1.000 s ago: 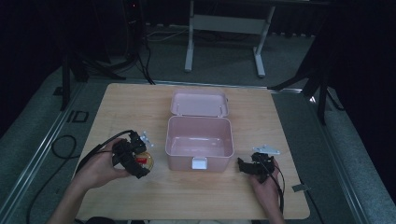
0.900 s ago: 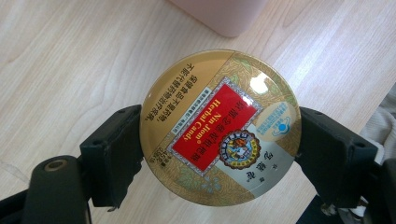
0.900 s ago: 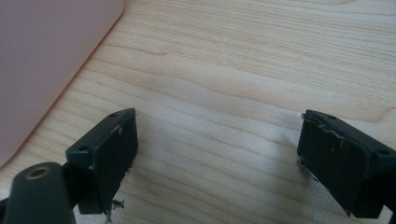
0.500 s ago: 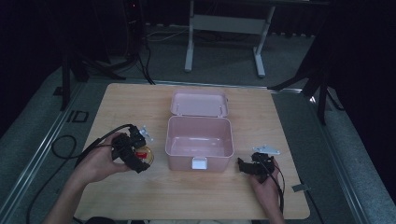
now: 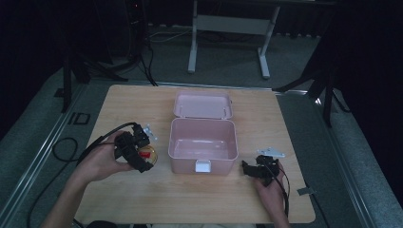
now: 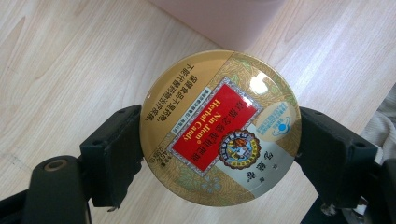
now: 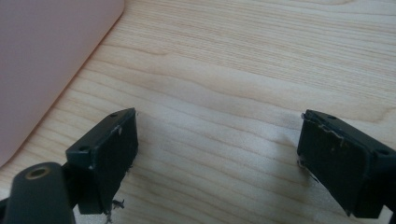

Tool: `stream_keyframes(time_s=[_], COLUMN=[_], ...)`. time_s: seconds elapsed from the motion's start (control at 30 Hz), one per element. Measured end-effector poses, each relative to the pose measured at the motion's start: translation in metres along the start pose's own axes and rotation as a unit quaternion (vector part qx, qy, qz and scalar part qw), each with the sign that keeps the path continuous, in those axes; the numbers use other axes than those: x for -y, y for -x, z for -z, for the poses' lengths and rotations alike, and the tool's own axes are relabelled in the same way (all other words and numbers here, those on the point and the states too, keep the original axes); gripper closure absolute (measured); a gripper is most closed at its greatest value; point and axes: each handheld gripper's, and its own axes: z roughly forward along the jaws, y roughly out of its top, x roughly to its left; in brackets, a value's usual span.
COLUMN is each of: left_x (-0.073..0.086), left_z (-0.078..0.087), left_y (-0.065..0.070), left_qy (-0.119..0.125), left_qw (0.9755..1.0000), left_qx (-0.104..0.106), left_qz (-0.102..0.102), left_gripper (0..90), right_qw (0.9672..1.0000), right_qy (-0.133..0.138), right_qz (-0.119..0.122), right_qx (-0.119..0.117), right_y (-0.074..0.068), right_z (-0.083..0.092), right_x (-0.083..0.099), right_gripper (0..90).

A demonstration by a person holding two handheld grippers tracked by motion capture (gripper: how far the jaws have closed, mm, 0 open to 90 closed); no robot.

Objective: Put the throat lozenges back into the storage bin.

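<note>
A round gold candy tin [image 6: 219, 127] with a red label sits between the two jaws of my left gripper [image 6: 219, 149], and both pads press on its rim. In the high view the left gripper [image 5: 142, 159] holds the tin [image 5: 148, 153] just left of the open pink box [image 5: 203, 145], slightly above the table. My right gripper [image 5: 250, 170] rests on the table at the box's right front corner. In the right gripper view its jaws [image 7: 217, 163] stand wide apart over bare wood, with nothing between them.
The pink box's lid [image 5: 203, 105] lies folded back toward the far side. The wooden table [image 5: 157, 199] has free room in front of the box. A cable [image 5: 102, 140] trails from the left gripper. A stand's legs [image 5: 228, 42] rise beyond the table.
The left hand has turned and shifted a little toward the box with the tin in its jaws. The right hand has kept still.
</note>
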Motion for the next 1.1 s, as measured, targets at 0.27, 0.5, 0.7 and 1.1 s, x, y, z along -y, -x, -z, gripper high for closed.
stream_keyframes(time_s=[0.27,0.5,0.7,1.1], left_x=[-0.006,-0.011,-0.017,-0.026], left_z=[0.003,0.006,0.009,0.015], left_y=[-0.001,-0.003,-0.003,-0.002], left_qy=[0.004,0.004,0.009,0.012], left_qw=[1.0000,1.0000,0.9999,0.9998], left_qx=[0.003,0.004,0.001,-0.001], left_qz=[-0.004,-0.006,-0.010,-0.017], left_gripper=[20.0,20.0,20.0,20.0], right_qw=[1.0000,1.0000,1.0000,1.0000], right_qy=[0.000,-0.001,0.000,-0.001], right_qz=[0.000,0.001,0.002,0.001], right_qx=[0.000,0.000,0.000,0.000], right_y=[0.000,0.000,0.000,0.000], right_z=[0.000,0.000,0.000,0.000], right_x=[0.000,0.000,0.000,0.000], right_gripper=[12.2,12.2,12.2,12.2])
